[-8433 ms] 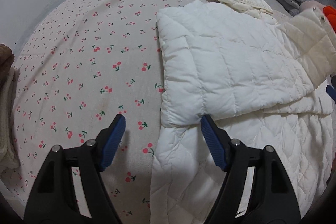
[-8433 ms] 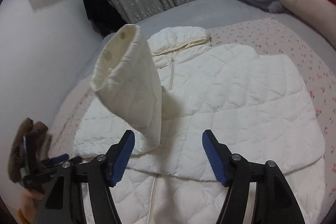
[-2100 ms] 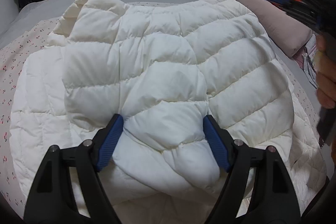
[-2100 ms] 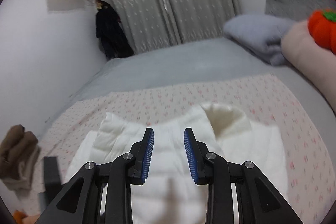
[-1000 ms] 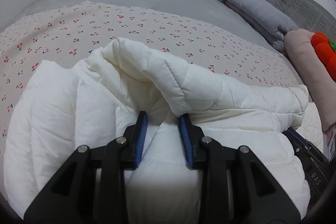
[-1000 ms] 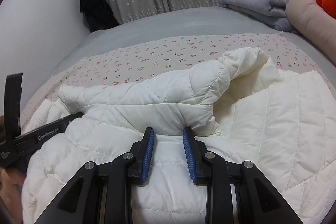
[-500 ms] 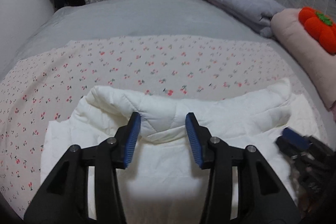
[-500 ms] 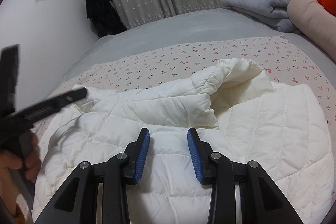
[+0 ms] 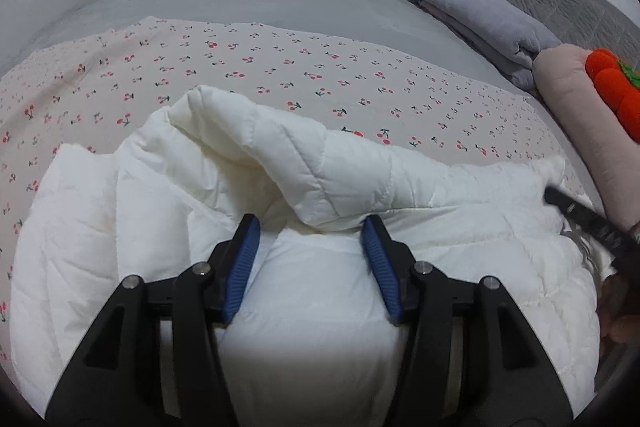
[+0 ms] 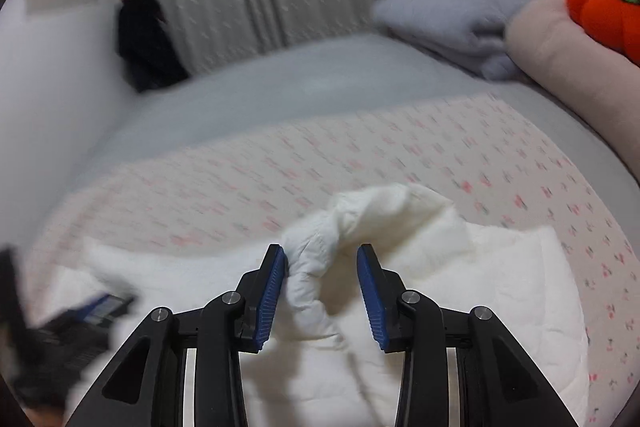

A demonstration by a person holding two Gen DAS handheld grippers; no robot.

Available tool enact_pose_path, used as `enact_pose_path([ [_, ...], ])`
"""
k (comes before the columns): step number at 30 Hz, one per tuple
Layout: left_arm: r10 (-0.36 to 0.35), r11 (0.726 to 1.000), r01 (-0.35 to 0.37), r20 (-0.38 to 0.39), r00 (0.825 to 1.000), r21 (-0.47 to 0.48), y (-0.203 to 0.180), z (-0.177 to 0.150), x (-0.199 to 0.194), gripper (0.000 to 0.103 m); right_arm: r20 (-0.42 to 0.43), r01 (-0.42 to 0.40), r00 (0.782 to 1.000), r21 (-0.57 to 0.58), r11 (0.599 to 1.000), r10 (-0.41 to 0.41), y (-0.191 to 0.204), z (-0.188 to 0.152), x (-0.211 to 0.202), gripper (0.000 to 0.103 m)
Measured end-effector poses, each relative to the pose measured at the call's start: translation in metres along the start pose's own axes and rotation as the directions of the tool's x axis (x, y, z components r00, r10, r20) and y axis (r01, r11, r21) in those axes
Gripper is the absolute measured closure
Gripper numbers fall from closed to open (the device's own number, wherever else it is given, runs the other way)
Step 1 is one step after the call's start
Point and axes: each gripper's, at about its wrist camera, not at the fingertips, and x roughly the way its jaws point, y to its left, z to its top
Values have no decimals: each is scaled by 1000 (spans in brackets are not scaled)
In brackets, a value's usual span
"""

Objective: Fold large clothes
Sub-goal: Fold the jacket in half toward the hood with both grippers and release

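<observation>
White quilted jacket point(image 9: 400, 183) lay bunched on the cherry-print sheet point(image 9: 280, 59), left gripper point(image 9: 312, 259) had just widened, jaws apart over the jacket, right gripper point(image 10: 322, 291) had just narrowed around a raised fold, grip unclear

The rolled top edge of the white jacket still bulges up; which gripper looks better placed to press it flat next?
Probably the left gripper: its jaws, just opened, are empty and straddle the bulging fold of the white jacket. The right gripper has a bunched ridge between its pads; its view is blurred.

Both grippers point(image 9: 311, 259) point(image 10: 322, 291): black plastic frames w/ blue ribbed pads, silver screws.
</observation>
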Motion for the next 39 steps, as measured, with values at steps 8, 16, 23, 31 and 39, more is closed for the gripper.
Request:
enact_pose_path([
  [8, -61, 997, 61, 10, 998, -47, 8, -4, 3, 46, 13, 13, 1000, 21, 1000, -13, -4, -13, 11, 76],
  [16, -70, 997, 69, 5, 998, 20, -12, 9, -44, 46, 12, -202, 979, 145, 969, 203, -33, -8, -30, 59],
  [23, -149, 982, 145, 25, 989, 119, -42, -2, -96, 46, 37, -248, 968, 62, 967, 246, -18, -13, -80, 59],
  [31, -167, 948, 148, 45, 985, 283, -65, -55, -137, 46, 7, -290, 956, -88, 953, 292, 11, -53, -119, 59],
  [39, -109, 949, 121, -55, 993, 293, -55, -87, -100, 43, -73, -276, 961, -166, 947, 268, 22, -88, -85, 59],
])
